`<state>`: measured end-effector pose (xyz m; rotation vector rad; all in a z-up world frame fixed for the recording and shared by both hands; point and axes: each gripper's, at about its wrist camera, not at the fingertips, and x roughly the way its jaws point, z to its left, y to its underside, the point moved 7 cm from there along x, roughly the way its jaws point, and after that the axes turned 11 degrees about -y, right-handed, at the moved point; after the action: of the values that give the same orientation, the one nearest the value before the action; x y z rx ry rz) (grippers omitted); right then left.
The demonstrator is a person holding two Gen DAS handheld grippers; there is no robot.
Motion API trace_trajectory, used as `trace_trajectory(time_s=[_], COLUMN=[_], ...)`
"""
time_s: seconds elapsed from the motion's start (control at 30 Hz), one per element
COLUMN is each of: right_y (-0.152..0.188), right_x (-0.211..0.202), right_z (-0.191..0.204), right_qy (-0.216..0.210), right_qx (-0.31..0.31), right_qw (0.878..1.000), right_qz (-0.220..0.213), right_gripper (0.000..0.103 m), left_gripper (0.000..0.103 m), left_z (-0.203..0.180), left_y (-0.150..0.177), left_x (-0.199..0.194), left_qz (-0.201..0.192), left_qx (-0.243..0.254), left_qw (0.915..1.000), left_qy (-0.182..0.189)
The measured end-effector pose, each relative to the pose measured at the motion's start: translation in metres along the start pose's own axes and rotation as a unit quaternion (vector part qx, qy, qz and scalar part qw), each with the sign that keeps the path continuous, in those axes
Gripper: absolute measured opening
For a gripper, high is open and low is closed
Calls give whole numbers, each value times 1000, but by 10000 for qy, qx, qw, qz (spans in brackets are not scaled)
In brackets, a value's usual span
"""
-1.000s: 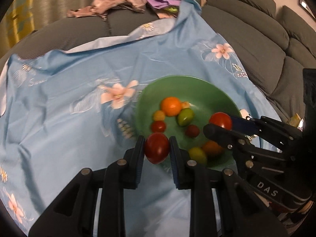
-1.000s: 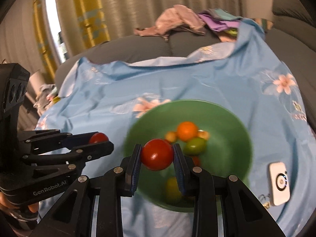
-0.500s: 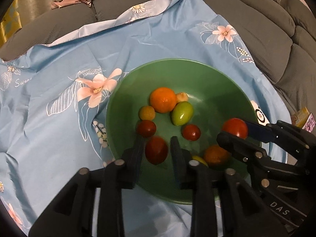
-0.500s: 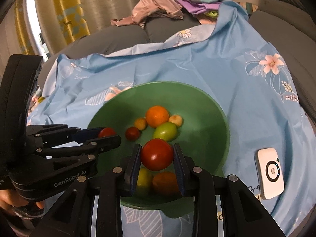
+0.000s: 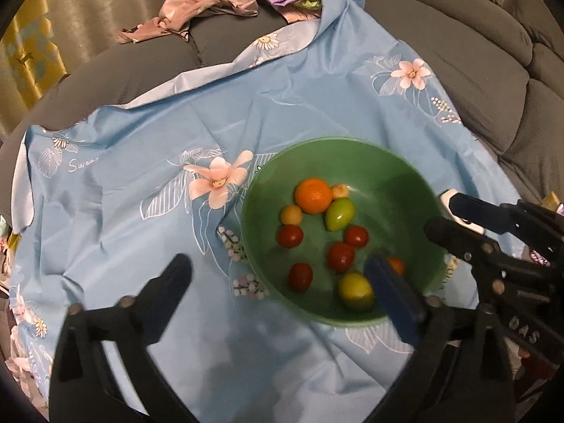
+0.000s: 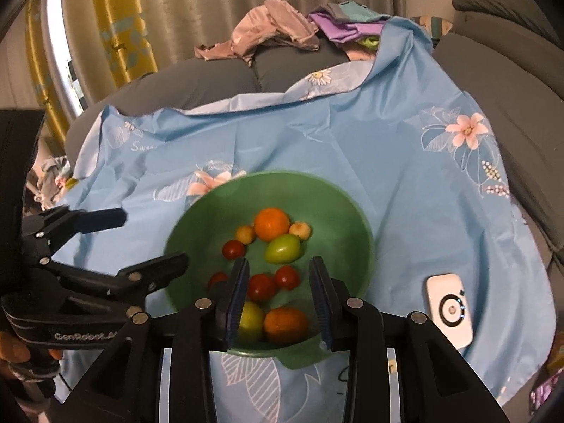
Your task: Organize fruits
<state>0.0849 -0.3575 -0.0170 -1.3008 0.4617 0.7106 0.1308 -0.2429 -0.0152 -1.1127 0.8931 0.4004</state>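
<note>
The green bowl (image 5: 394, 190) (image 6: 338, 218) sits on a blue floral cloth (image 5: 141, 141) and holds several fruits: an orange (image 5: 313, 195), a green fruit (image 5: 339, 214), red tomatoes (image 5: 340, 255) (image 6: 261, 286) and a yellow-green fruit (image 5: 355, 290). My left gripper (image 5: 278, 264) (image 6: 141, 239) hangs over the bowl's near left rim, its jaws opening wide with nothing between them. My right gripper (image 6: 278, 275) (image 5: 444, 216) is above the bowl's near side. Its jaws are opening and hold nothing; the tomatoes seen between them lie in the bowl.
A white device (image 6: 449, 310) lies on the cloth to the right of the bowl. A pile of clothes (image 5: 211, 3) (image 6: 278, 28) rests on the grey sofa (image 5: 493, 53) behind. Curtains hang at the back.
Both grippers let go of their red tomatoes, which now lie in the bowl. The left jaws spread wide, the right ones parted a little. Both grippers rose and drew back.
</note>
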Motion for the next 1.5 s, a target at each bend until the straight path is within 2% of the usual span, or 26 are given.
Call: trace_trajectory(time_s=[0.13, 0.3, 0.43, 0.63, 1.5], right_y=[-8, -18, -25, -30, -31], right_x=[-12, -28, -37, -46, -55], right_z=[0, 5, 10, 13, 8], right_qy=[42, 105, 19, 17, 39], right_qx=[107, -22, -124, -181, -150], right_qw=[9998, 9995, 9994, 9995, 9997], right_qz=[181, 284, 308, 247, 179], right_gripper=[40, 41, 41, 41, 41], left_gripper=[102, 102, 102, 102, 102], left_z=[7, 12, 18, 20, -1], left_y=[-4, -9, -18, -24, -25], left_x=[-18, -33, -47, -60, -59], left_qz=[149, 233, 115, 84, 72], left_qx=[-131, -243, -257, -282, -55], left_qw=[9995, 9994, 9990, 9986, 9993], left_qy=[-261, -118, -337, -431, -364])
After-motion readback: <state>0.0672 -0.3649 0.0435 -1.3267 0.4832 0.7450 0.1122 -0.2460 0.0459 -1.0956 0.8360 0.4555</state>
